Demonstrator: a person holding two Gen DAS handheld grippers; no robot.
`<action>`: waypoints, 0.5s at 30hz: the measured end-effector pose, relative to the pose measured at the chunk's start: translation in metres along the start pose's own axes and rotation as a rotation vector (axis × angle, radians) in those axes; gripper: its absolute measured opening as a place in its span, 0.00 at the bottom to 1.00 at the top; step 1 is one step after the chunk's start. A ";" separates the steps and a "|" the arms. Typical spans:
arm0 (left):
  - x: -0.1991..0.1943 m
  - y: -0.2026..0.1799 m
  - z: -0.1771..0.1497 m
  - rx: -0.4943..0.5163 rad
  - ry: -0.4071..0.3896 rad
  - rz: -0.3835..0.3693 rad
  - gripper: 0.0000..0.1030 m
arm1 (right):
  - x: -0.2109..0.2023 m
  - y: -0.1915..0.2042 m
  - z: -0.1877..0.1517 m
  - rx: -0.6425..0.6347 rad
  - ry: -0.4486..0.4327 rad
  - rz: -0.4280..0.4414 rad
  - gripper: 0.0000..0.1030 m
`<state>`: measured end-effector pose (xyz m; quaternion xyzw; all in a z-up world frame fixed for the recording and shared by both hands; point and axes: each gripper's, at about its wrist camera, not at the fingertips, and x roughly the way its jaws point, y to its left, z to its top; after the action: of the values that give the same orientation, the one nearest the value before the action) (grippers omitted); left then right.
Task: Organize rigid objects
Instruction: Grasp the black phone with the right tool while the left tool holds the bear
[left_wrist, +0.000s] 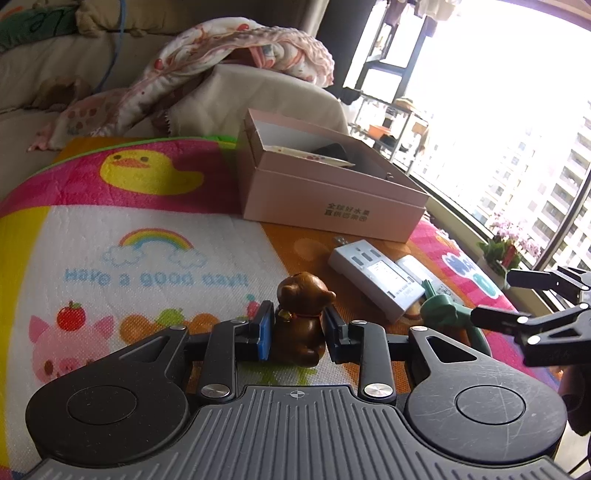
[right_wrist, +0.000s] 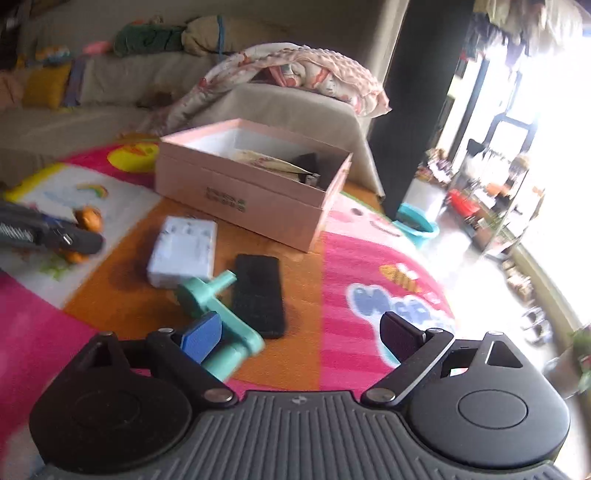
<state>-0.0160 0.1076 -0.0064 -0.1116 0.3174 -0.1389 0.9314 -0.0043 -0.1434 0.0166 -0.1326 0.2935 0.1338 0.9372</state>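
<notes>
Left gripper (left_wrist: 297, 334): clamped on the brown bear (left_wrist: 301, 319), which sits on the mat (left_wrist: 147, 258) short of the pink box (left_wrist: 332, 199). Right gripper (right_wrist: 299, 338): jaws apart, nothing held, one pad beside the green part (right_wrist: 218, 317) that lies by the black phone (right_wrist: 258, 295) and white adapter (right_wrist: 183, 251). Step in hand, by judgement: bear picked, boxing pending; next move calls for a lift over the box wall and release inside, then closing on the green part.
</notes>
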 end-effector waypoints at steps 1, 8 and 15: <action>0.000 0.000 0.000 0.000 0.000 0.000 0.32 | -0.001 -0.004 0.002 0.042 -0.005 0.037 0.90; 0.001 -0.001 0.000 0.008 -0.004 0.007 0.32 | 0.031 -0.030 0.015 0.279 0.093 0.088 0.54; 0.000 0.001 0.000 -0.004 -0.006 -0.002 0.32 | 0.036 0.000 0.013 0.227 0.138 0.210 0.52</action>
<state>-0.0155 0.1084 -0.0066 -0.1143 0.3148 -0.1386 0.9320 0.0315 -0.1332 0.0060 -0.0036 0.3825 0.1874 0.9047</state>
